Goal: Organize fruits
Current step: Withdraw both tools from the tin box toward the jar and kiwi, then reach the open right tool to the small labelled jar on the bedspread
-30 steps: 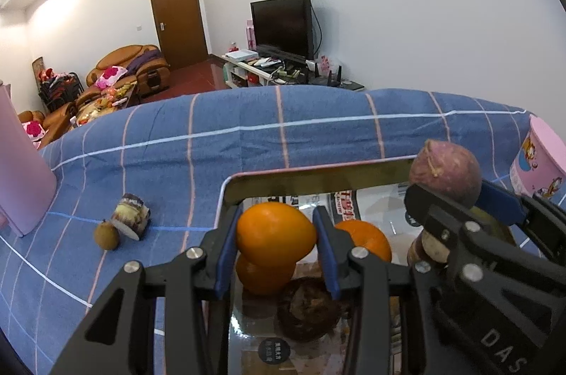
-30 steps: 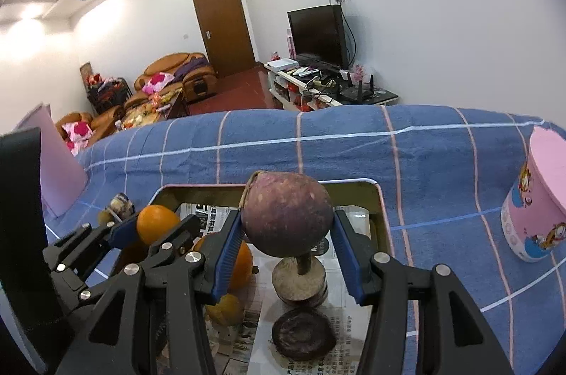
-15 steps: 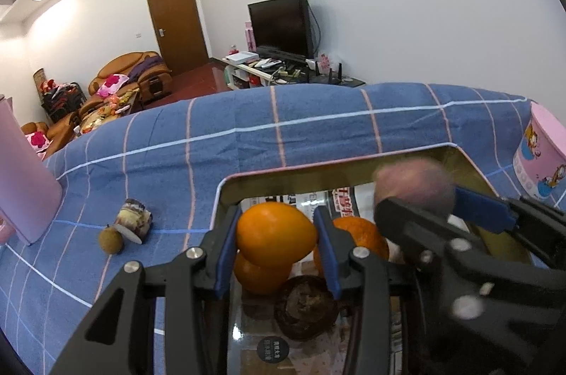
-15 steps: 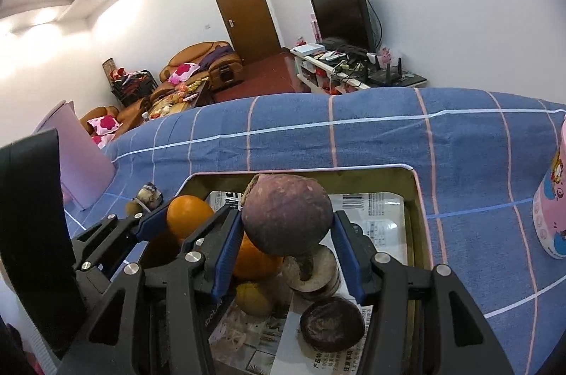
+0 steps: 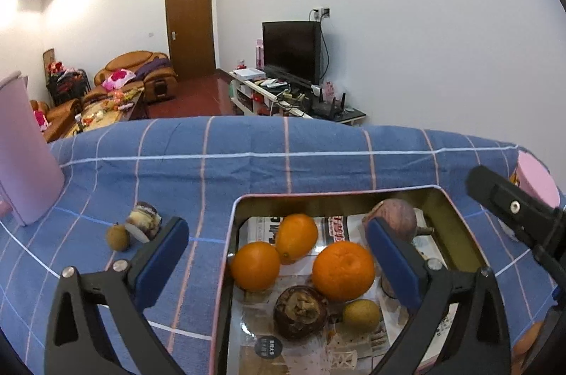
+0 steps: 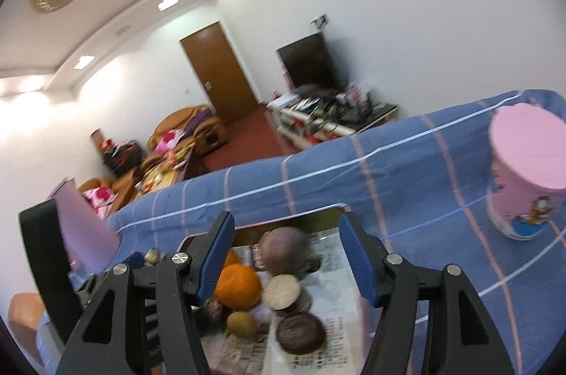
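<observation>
A metal tray lined with newspaper lies on the blue checked cloth. In it lie three oranges, a purple round fruit, a dark brown fruit and a small kiwi. My left gripper is open and empty above the tray's left part. My right gripper is open and empty above the tray, over the purple fruit. An orange, a cut fruit half, a kiwi and a dark fruit also show there.
Left of the tray on the cloth lie a small kiwi and a cut purple piece. A pink box stands at the far left. A pink cartoon tin stands right of the tray. The right gripper's body reaches in at the right.
Both grippers opened. The left let go of its orange and the right let go of the purple fruit; both now lie in the tray. The right gripper has tilted and drawn back.
</observation>
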The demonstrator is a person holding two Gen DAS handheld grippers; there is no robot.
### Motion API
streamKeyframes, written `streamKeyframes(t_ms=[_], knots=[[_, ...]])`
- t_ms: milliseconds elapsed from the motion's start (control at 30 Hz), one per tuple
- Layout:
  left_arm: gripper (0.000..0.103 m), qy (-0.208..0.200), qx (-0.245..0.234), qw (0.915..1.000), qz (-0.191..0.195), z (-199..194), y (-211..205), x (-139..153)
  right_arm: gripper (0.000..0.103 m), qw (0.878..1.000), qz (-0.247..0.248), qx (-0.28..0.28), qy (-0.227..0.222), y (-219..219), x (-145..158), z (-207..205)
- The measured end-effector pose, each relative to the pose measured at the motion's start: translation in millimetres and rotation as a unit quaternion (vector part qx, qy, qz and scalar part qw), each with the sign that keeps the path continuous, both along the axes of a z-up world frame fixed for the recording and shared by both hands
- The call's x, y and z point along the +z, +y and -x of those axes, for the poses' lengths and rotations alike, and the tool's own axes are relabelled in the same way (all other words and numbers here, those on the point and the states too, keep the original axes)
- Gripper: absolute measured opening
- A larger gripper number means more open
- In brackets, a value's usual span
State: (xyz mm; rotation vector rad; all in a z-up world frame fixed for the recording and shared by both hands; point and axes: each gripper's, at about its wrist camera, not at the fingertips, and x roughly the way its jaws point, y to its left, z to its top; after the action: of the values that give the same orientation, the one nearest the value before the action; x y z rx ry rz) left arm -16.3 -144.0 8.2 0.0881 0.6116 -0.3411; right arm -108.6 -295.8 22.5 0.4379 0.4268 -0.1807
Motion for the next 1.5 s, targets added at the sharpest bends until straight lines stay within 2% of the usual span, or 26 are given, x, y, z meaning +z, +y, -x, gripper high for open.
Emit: streamKeyframes(t_ms=[100,233,367,600,800,1033,1300,1500], knots=[[0.103,0.017,-0.001,0.9999,0.002,-6.2,4.0,-4.2,0.064,1.0,-0.002,-0.017,-0.009,0.3,-5.0,6.5],[0.103,-0.007,0.009,0.9999,0.004,-3.3,9.3,-4.1,0.064,0.999,0.016,-0.045,-0.005,-2.2,-7.8,10.4],[0.103,-0.03,0.014,0.9994,-0.011,1.0,11.6,-2.8,0.064,0.999,0.003,-0.047,-0.004,-7.5,-11.8,13.9],[0.103,-0.037,0.028,0.9986,-0.026,3.3,30.1,-4.2,0.064,0.999,0.005,-0.035,0.004,1.8,-14.0,13.6],[0.103,-0.051,0.042,0.9972,-0.035,3.3,55.3,-4.8,0.064,0.999,0.014,-0.047,-0.001,17.6,-14.2,18.9],[0.103,-0.065,0.058,0.9943,-0.06,-5.1,81.9,-5.3,0.064,0.998,0.044,-0.042,-0.001,47.4,-8.9,16.0],[0.103,-0.062,0.074,0.9936,-0.059,-16.9,112.4,-4.6,0.064,0.999,0.029,-0.02,0.0,85.1,-7.8,-4.3],[0.103,-0.053,0.102,0.9908,-0.071,-37.0,140.1,-5.8,0.064,0.999,0.04,0.003,-0.002,118.9,-4.9,-21.8]])
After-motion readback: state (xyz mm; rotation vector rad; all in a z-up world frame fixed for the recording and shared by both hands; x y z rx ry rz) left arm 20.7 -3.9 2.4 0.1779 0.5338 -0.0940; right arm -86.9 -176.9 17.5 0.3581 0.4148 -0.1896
